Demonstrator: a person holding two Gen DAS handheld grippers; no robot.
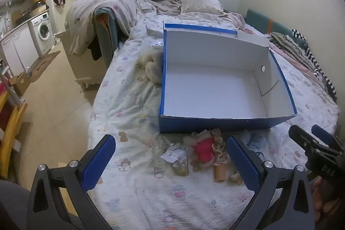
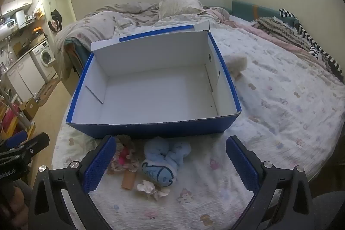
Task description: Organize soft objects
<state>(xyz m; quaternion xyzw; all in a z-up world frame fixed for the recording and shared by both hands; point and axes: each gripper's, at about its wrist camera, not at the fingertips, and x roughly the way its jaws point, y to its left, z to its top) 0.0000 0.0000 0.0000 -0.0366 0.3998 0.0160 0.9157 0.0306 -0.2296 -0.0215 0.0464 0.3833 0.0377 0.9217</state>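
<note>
Hovering above the near edge of the bed, both tongs are standing wide apart with nothing between their blue pads: the left gripper (image 1: pixel 171 154) is looking down on the pink-and-cream frilly cloth doll (image 1: pixel 206 149), and the right gripper (image 2: pixel 171 154) is looking down on the pale blue plush toy with a fish drawn on it (image 2: pixel 163 162). Neither is touching anything yet, so the first pick-up seems to be the step in hand.

The open blue cardboard box with a white inside (image 2: pixel 151 128) is sitting empty on the pastel-printed bedsheet (image 2: pixel 280 105), just beyond the toys, its long side running across both views and its raised back flap facing away. A cream fluffy plush (image 1: pixel 152 67) is lying against the box's far left side in the left view.

The blue plush is lying with its long axis slanting from the fish end nearest the camera up toward the box, so the right jaws are already roughly crossing it; coming straight down on its middle should probably take it cleanly. The doll is stretching from the box towards the camera, with a brown cardboard tube (image 1: pixel 220 172) and a small clear packet (image 1: pixel 179 162) crowding it, so the left pads should be closing on the pink body alone. Soft fabric is likely to squash, so a deep bite is safer.
</note>
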